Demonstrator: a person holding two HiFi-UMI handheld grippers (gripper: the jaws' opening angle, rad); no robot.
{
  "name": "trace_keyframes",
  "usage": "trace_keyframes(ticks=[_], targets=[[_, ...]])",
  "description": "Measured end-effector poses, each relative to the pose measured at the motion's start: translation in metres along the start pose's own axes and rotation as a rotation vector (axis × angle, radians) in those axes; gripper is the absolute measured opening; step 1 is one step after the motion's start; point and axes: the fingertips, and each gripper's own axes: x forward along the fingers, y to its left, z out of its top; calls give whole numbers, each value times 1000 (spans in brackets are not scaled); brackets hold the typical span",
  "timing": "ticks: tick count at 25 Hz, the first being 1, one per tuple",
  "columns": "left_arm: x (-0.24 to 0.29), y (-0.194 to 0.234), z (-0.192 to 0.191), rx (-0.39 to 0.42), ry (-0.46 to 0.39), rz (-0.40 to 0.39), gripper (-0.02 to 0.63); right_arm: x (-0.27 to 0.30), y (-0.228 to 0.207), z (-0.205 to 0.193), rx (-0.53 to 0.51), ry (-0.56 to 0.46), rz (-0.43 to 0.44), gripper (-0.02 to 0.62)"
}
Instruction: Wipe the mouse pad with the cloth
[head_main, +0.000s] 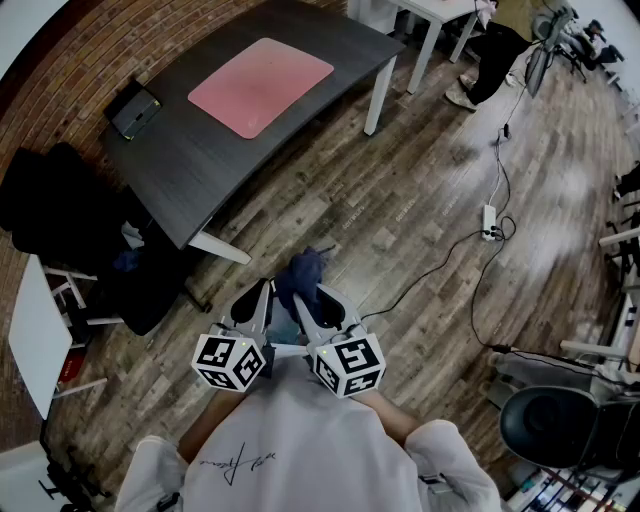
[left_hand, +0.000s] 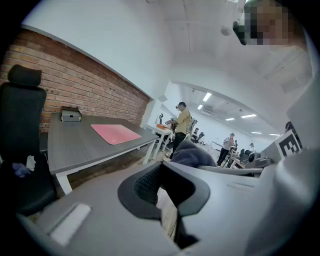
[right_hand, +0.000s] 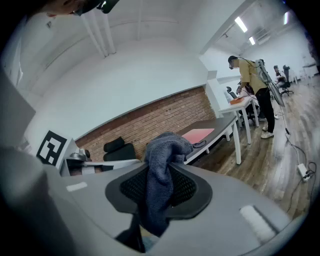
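Now, cloth (right_hand: 162, 150) upright in right gripper (right_hand: 160, 189)

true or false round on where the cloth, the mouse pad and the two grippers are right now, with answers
1. The cloth is pinched between the fingers of the right gripper. True.
2. The mouse pad is blue. False: it is pink; the cloth is the dark blue thing.
3. The cloth lies spread on the mouse pad. False: the pad lies bare on the dark desk, and the cloth is in the gripper, away from the desk.
4. The left gripper holds nothing. True: its fingers stand apart with only a gap between them.
5. A power strip lies on the wooden floor. True.
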Motion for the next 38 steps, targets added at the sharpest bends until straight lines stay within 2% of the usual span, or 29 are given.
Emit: trace_keyframes(ticks=[4, 10, 16, 21, 31, 38], targets=[[9, -4, 7, 5, -17, -16, 11, 2, -3, 3, -6, -1, 16, 101], [32, 10, 17, -34, -34, -19, 11, 19, -18, 13, -20, 21, 1, 101], [66, 28, 32, -62, -53, -33, 11, 52, -43, 19, 42, 72, -28, 104], [101, 47, 51, -76, -51, -34, 11, 91, -60, 31, 30, 116, -24, 103], [167, 113, 107, -103, -49, -10, 11, 181, -90, 69, -28, 239, -37, 97], [208, 149, 140, -94, -37, -42, 11, 246, -102, 108, -50, 227, -49, 97]])
